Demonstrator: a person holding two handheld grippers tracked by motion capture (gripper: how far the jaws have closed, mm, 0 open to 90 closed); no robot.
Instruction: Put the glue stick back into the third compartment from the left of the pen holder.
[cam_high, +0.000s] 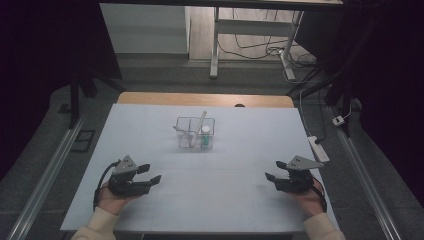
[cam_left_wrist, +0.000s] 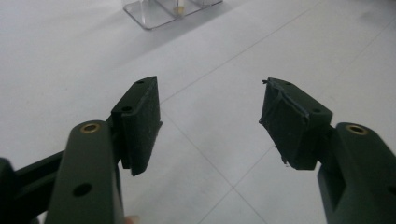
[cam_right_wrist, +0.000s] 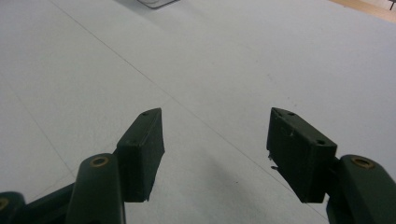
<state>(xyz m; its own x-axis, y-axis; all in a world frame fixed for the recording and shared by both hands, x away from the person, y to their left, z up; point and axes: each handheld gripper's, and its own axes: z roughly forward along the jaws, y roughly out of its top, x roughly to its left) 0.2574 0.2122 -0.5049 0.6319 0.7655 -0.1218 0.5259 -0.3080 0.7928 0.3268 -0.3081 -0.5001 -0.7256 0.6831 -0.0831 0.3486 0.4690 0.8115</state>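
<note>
While both hands rest low on the pale grey, matt table (cam_high: 150, 145), whose smooth top is crossed by thin seam lines, the clear, square-walled plastic organiser (cam_high: 195, 133) stands well apart from them near the middle of the far half. Its glossy walls split it into compartments; a slim white stick (cam_high: 199, 123) leans tilted in it, and a small white tube with a green lower part (cam_high: 205, 136) stands upright in the front right compartment. In the left gripper view the organiser's transparent base corner (cam_left_wrist: 154, 11) shows at the top edge, ahead of the fingers.

The left gripper (cam_high: 148, 174), a black, angular plastic tool with a grey three-cornered plate on top, lies in the person's left hand (cam_high: 112, 199), pointing toward the table's middle. Its fingers (cam_left_wrist: 140, 123) are blocky with flat, dull pads, one pad's edge frayed; they stand wide apart with bare table between them, holding nothing.

The right gripper (cam_high: 274, 171), of the same build, sits in the right hand (cam_high: 311, 200) near the table's right edge. Its fingers (cam_right_wrist: 142, 154) likewise gape wide over bare table, grasping nothing. Brass-coloured screw heads dot both sets of finger arms.
</note>
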